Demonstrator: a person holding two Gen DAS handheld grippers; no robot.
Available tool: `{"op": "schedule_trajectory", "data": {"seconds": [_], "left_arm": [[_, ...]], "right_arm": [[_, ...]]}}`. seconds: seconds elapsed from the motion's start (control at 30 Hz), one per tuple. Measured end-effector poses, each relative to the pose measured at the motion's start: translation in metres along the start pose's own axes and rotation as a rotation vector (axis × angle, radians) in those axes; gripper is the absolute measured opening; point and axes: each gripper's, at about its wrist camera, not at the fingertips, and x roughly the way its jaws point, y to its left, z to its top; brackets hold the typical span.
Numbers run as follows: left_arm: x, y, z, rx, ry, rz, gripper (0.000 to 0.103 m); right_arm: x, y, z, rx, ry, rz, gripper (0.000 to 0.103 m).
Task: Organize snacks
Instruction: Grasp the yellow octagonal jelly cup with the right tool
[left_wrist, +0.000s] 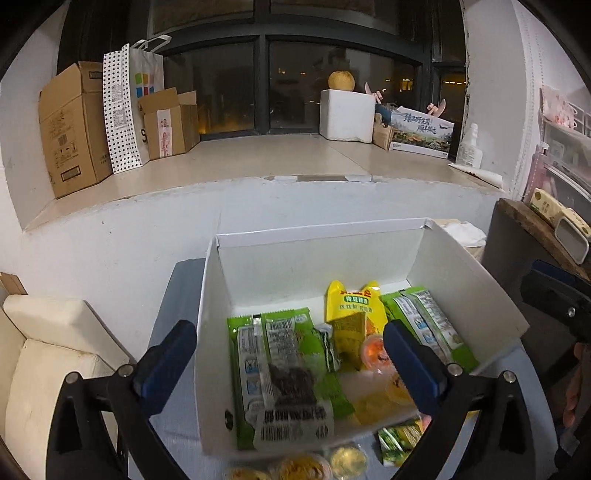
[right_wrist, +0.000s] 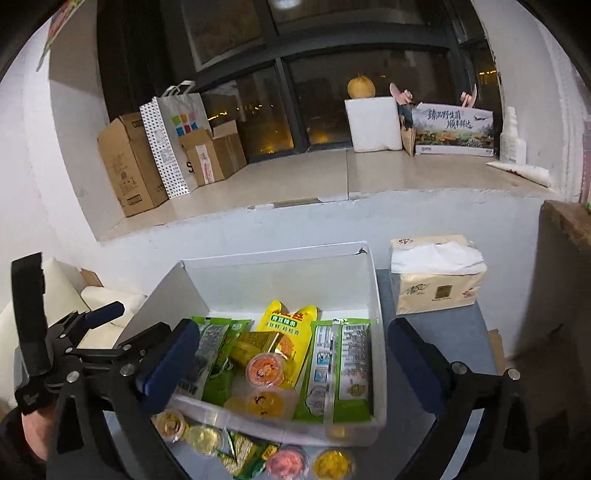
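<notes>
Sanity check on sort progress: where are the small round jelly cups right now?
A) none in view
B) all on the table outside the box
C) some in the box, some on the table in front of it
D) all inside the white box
C: an orange jelly cup lies inside the white box, while a pink cup and a yellow cup sit on the table in front of the box's near wall.

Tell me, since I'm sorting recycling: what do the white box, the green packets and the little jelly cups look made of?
White box: thin matte cardboard, judging by its folded corners. Green packets: glossy plastic film, with a clear window and glare. Jelly cups: probably clear plastic with printed peel-off lids.
</notes>
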Motion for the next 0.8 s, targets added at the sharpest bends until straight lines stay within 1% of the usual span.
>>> {"op": "schedule_trajectory", "data": {"seconds": [0.1,0.2,0.23,0.3,0.37,0.43,0.53,0.6,0.67,0.8], "left_arm": [[-0.020,-0.003,-0.011,0.003,-0.001,-0.018,0.103],[-0.045,-0.006,-0.031,-0.013,-0.002,-0.045,0.103],[-0.056,-0.008,-0.043,-0.016,-0.005,-0.061,0.103],[-0.071,-0.012,-0.060,-0.021,-0.010,-0.069,0.103],[-0.091,-0.015,-0.085,-0.037,-0.015,-0.079,0.103],[-0.105,-0.019,-0.105,-0.047,-0.017,-0.076,0.103],[-0.122,-0.025,-0.133,-0.056,-0.004,-0.079,0.103],[-0.129,-0.029,-0.146,-0.055,0.006,-0.079,0.103],[-0.135,-0.033,-0.155,-0.047,0.017,-0.075,0.103],[-0.144,-0.036,-0.168,-0.047,0.023,-0.082,0.103]], "right_arm": [[-0.023,-0.001,-0.015,-0.010,0.002,-0.016,0.103],[-0.049,-0.007,-0.038,-0.004,-0.012,-0.002,0.103],[-0.056,-0.010,-0.047,0.003,-0.011,-0.002,0.103],[-0.067,-0.017,-0.071,0.016,0.023,-0.009,0.103],[-0.074,-0.023,-0.092,0.036,0.057,-0.022,0.103],[-0.079,-0.027,-0.116,0.043,0.089,-0.042,0.103],[-0.078,-0.026,-0.141,0.017,0.118,-0.073,0.103],[-0.073,-0.024,-0.151,0.007,0.133,-0.066,0.103],[-0.064,-0.024,-0.153,0.014,0.142,-0.065,0.103],[-0.034,-0.023,-0.145,0.024,0.166,-0.090,0.103]]}}
